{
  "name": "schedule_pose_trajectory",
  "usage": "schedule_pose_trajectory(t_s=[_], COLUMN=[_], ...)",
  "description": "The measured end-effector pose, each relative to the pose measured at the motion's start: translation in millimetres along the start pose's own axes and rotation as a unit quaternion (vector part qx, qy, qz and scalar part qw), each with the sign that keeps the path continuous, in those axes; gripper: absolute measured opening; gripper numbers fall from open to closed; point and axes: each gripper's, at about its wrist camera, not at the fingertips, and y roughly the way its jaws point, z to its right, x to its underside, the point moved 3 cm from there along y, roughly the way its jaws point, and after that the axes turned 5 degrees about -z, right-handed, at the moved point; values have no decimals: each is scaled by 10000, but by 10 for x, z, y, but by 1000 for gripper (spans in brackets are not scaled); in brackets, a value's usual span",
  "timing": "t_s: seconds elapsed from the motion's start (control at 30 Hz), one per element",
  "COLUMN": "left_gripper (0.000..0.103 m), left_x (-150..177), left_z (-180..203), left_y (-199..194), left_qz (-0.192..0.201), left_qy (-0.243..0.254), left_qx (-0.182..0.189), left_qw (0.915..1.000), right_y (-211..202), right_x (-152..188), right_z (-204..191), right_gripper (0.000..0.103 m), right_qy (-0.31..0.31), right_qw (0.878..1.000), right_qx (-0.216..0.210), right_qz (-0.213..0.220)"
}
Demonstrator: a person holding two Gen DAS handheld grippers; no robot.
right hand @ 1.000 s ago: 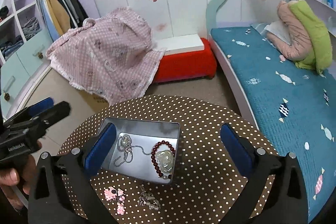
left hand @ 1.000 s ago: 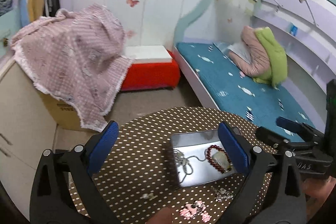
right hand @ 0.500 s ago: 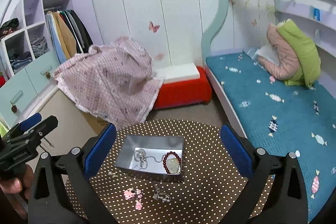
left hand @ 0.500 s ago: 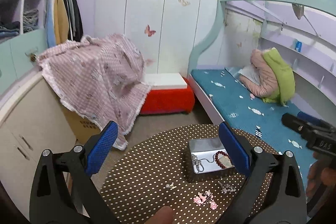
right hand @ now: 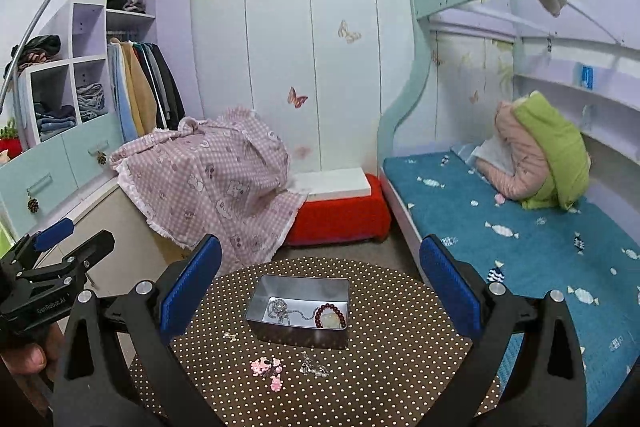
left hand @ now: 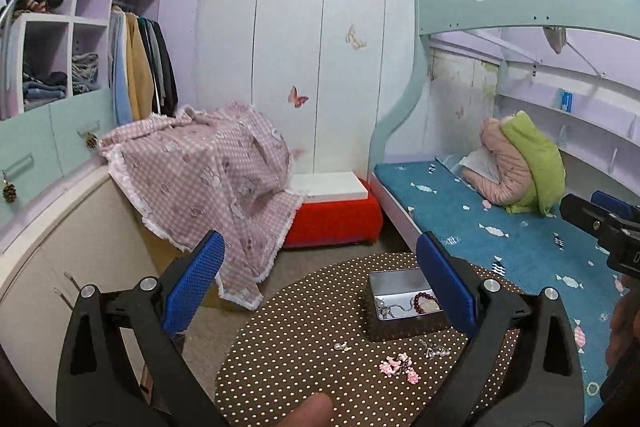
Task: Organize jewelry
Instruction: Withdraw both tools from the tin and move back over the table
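Both grippers, left gripper (left hand: 320,283) & right gripper (right hand: 320,283), held w/ fingers wide, nothing gripped. Tin (right hand: 298,311) sits below, betw. right fingers; pink charms (right hand: 266,369) & earrings (right hand: 314,369) nearer, loose on tabletop (right hand: 400,347). Tiny pieces easily mis-pinched or flicked off.

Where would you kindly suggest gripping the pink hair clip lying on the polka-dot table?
Probably across the narrow middle of the pink hair clip, coming straight down from above with the right tool: it lies flat on the polka-dot table, clear of the tin.
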Motion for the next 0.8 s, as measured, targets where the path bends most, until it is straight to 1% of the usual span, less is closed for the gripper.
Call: schedule_pose_trajectory(t_s=[0.37, 0.8], left_gripper=[98, 98], left_x=[157, 336], left_z=[-44, -94], left_y=[-299, -421], left_qz=[119, 160], left_qy=[12, -14], left_qx=[-125, -225], left_qw=[9999, 9996], right_y=[-246, -337], right_x=[174, 272], right_z=[-27, -126], right_gripper=[96, 96], right_qy=[55, -80], right_qw=[9999, 9998], right_qx=[66, 120], right_qz=[138, 151])
